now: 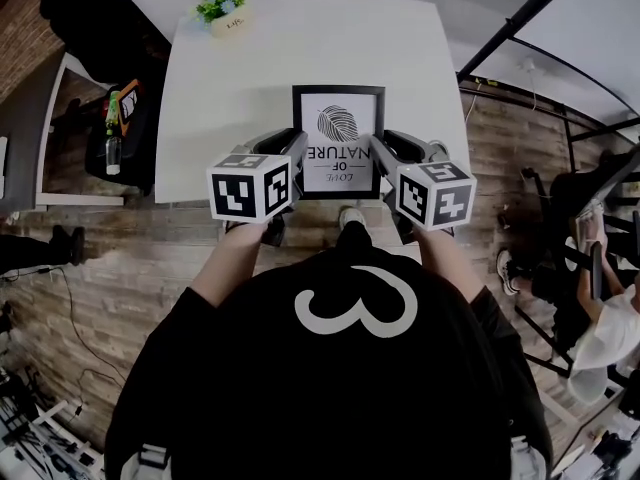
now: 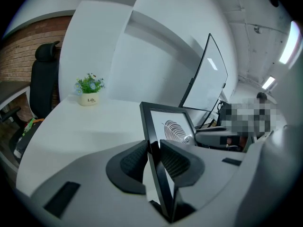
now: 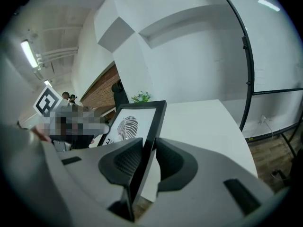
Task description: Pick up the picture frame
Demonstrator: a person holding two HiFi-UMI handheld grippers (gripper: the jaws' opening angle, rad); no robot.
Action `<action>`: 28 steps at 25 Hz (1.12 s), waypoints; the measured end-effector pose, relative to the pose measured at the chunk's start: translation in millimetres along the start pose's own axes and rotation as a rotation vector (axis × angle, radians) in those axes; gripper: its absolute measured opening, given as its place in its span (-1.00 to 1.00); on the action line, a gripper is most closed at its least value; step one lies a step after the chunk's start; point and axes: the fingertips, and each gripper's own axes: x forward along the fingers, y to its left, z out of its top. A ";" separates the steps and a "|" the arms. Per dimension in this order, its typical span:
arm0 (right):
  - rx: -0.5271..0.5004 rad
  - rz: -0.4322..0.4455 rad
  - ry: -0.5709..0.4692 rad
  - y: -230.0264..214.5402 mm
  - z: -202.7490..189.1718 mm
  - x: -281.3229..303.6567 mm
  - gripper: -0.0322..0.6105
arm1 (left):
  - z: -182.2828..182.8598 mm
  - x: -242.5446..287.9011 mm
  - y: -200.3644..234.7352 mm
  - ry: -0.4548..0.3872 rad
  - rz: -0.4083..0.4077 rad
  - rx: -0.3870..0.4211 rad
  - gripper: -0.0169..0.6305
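Head view: black rectangular picture frame with a white print, a dark leaf drawing and the words LOVE OF NATURE, over the near middle of the white rectangular table, print facing up at me, its lettering upside down from my side. I have it pinched from both sides: left gripper on its left border, right gripper on its right border, both marker cubes near me. Frame's near edge lies close to the table's near edge; it looks clear of the tabletop but I can't confirm the gap here. Left gripper view: left gripper has its ribbed black pads clenched on the black border, picture frame running edge-on between them and tilting up toward the far side. Right gripper view: right gripper same story, pads grasping the opposite border, picture frame slanting away to the left, brown wood-plank floor visible under its near end. Small white pot of green leaves and pale blue flowers stands at the table's far left corner, well apart from the frame. Black office chair beyond the table's left side, against a red brick wall.
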 end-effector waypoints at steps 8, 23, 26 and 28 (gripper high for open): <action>-0.020 0.011 -0.062 21.6 16.2 -18.9 -0.58 | 13.2 -32.6 -6.8 -0.065 -0.005 0.020 -0.67; -0.039 0.015 -0.134 51.2 20.9 -42.1 -0.60 | 11.3 -71.3 -13.4 -0.123 -0.020 0.033 -0.67; -0.036 0.024 -0.137 54.2 19.9 -45.1 -0.60 | 10.7 -74.7 -14.4 -0.124 -0.021 0.031 -0.67; -0.036 0.024 -0.143 55.4 20.8 -47.2 -0.59 | 12.2 -76.5 -15.5 -0.127 -0.022 0.035 -0.67</action>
